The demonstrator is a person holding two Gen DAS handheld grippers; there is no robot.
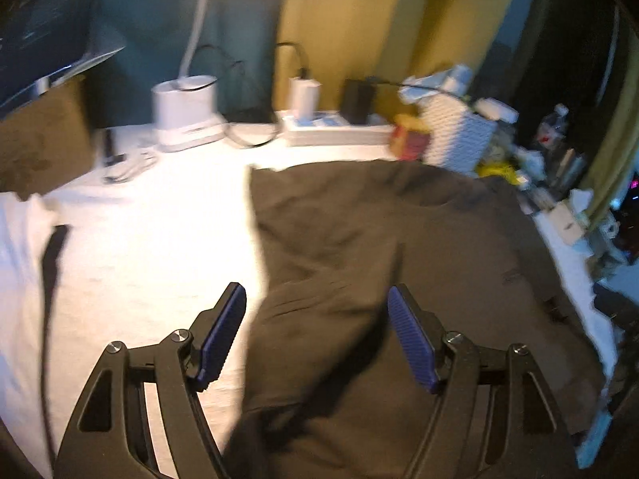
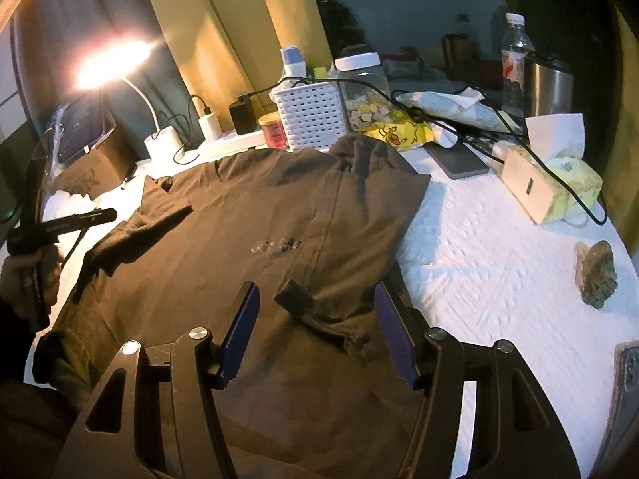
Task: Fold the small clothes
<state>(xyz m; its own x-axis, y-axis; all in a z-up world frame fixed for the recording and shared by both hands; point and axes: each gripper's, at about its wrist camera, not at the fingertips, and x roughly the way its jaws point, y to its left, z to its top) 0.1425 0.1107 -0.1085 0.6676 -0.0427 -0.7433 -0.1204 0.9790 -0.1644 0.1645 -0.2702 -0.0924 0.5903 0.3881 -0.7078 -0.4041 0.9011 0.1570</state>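
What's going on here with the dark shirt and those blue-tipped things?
A person is folding a dark T-shirt spread on a white-covered table, using a pair of hand-held tongs in each hand. Both the left tongs and the right tongs stand open over the shirt, gripping nothing. The shirt's right side is already folded in over its middle. Baskets, jars and cables crowd the far edge.

The T-shirt (image 2: 247, 215) is soft, matt dark brown cloth, creased, with a stitched seam. Under it the surface (image 2: 491, 275) wears a white quilted cover with a raised, ribbed weave. Behind the T-shirt stands a white plastic basket (image 2: 311, 109) with a perforated wall, and beside that a clear plastic jar (image 2: 365, 92). Further right of the T-shirt are a brushed-metal cup (image 2: 549, 88) and a paper tissue box (image 2: 531, 187). The right gripper (image 2: 315, 335) has matt black plastic arms, ribbed blue pads and shiny metal pins.
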